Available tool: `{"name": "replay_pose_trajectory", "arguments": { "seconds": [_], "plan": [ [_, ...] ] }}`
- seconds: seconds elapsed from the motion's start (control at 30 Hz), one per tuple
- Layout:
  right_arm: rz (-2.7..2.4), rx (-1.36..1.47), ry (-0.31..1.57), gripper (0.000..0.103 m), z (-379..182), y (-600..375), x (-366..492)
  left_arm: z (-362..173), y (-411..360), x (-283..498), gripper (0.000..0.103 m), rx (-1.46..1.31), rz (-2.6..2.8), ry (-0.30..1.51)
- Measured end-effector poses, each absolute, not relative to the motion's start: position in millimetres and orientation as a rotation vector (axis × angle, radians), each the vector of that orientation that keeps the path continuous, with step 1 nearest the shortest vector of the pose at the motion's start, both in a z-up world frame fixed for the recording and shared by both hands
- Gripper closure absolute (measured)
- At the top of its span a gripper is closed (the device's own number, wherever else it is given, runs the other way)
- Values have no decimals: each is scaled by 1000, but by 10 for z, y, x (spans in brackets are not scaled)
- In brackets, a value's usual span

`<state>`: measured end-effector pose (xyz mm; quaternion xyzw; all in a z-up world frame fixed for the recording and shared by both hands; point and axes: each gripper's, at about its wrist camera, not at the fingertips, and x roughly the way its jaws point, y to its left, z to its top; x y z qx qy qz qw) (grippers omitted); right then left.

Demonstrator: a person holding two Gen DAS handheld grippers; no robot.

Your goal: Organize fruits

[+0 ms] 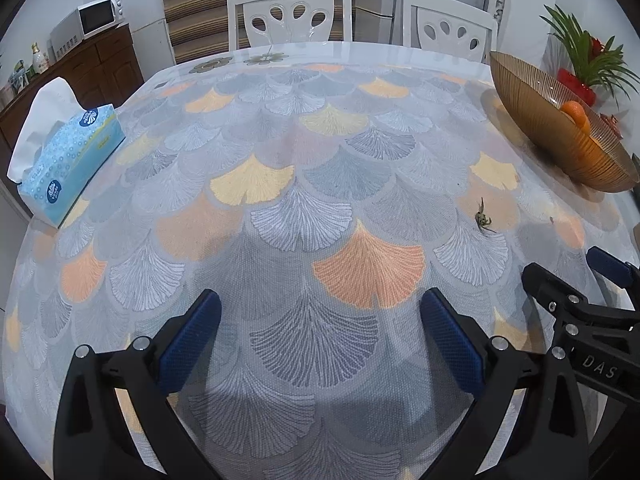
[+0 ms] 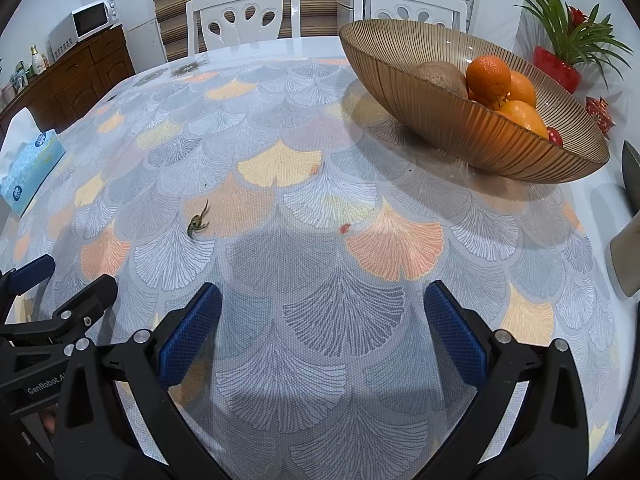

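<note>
A ribbed amber glass bowl (image 2: 520,160) stands on the table at the right. It holds several oranges (image 2: 489,73), a brown kiwi (image 2: 440,76) and a small red fruit (image 2: 555,135). In the left wrist view the bowl (image 1: 532,112) shows one orange (image 1: 576,114). My left gripper (image 1: 320,334) is open above bare tablecloth, nothing between its fingers. My right gripper (image 2: 322,330) is open too, low over the cloth in front of the bowl. Each gripper appears at the edge of the other's view. A small green stem (image 2: 198,222) lies on the cloth.
A blue tissue box (image 1: 68,160) sits at the table's left edge. Two white chairs (image 1: 290,16) stand behind the far edge. A potted plant in a red pot (image 2: 560,68) is beyond the bowl. A grey object (image 2: 628,248) sits at the right edge.
</note>
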<state>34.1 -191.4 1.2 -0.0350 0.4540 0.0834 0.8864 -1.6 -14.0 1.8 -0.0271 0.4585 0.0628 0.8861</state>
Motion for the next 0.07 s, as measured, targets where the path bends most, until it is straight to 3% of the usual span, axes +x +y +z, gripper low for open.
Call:
{"name": "replay_pose_trajectory", "arguments": {
  "seconds": [0.07],
  "plan": [
    [173, -73, 944, 3, 13, -1913, 340, 16, -153, -15, 5, -56, 131, 954]
  ]
}}
